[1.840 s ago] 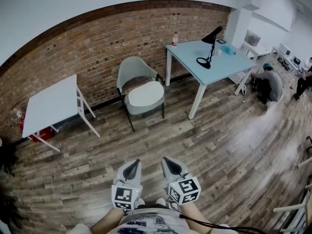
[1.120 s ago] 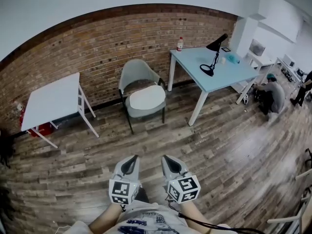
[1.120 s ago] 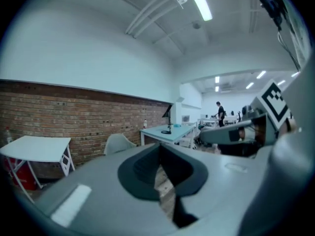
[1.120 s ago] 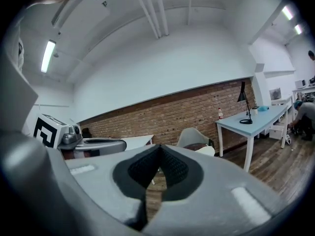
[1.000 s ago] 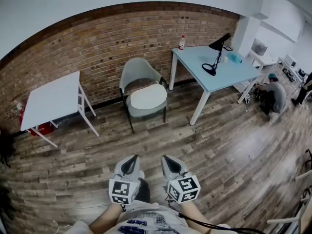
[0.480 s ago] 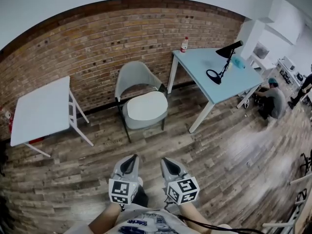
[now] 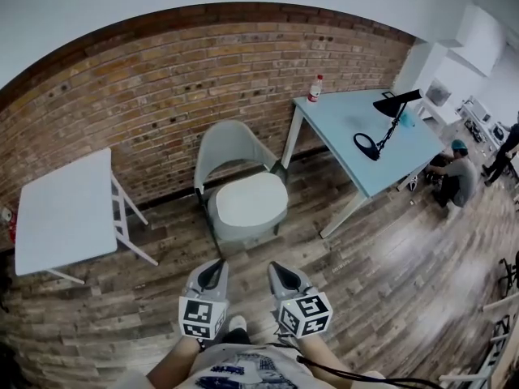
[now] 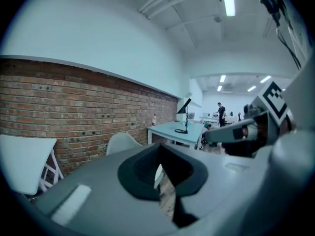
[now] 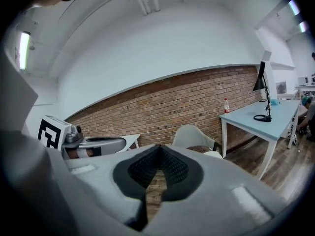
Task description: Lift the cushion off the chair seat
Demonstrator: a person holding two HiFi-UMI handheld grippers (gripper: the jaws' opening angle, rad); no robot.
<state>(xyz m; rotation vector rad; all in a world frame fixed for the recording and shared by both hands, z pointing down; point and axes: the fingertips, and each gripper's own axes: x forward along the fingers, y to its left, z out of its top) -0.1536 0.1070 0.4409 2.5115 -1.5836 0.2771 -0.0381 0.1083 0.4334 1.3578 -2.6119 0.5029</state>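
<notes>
A pale grey shell chair stands against the brick wall, and a white round cushion lies on its seat. My left gripper and right gripper are side by side over the wooden floor, a short way in front of the chair, both pointing at it. Each is shut, with nothing between its jaws. In the right gripper view the chair shows just past the shut right gripper, with the cushion's edge beside it. The left gripper view shows the chair back beyond the shut left gripper.
A white folding table stands left of the chair. To its right is a light blue table bearing a black desk lamp and a bottle. A person crouches at the far right. The brick wall runs behind everything.
The chair and cushion have come nearer and lower in the head view as I moved toward them. Both grippers stay shut and side by side.
</notes>
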